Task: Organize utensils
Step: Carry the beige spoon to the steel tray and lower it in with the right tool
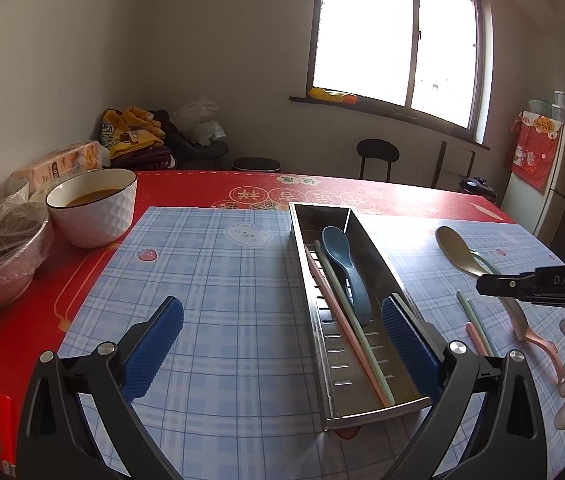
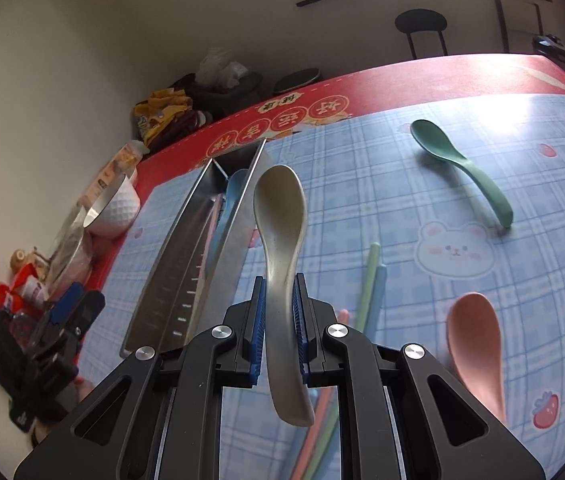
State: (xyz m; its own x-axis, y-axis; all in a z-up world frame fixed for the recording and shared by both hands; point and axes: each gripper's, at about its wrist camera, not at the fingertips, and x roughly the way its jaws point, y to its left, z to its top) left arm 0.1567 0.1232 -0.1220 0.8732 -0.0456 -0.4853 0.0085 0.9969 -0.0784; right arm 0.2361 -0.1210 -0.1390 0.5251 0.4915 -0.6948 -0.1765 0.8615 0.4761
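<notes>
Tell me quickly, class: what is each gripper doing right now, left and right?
Left gripper: open, holding nothing, over the metal tray.
Right gripper: closed on the handle of the cream spoon, lifted above the mat.

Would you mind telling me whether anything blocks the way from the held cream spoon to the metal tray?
Nothing visible does. The right gripper holds the cream spoon just right of the metal tray, whose open top already holds a blue spoon and chopsticks.

A red table point(image 1: 402, 194) carries a checked mat point(image 1: 222, 280) at centre, with bowls point(image 1: 94, 208) along its left edge.
</notes>
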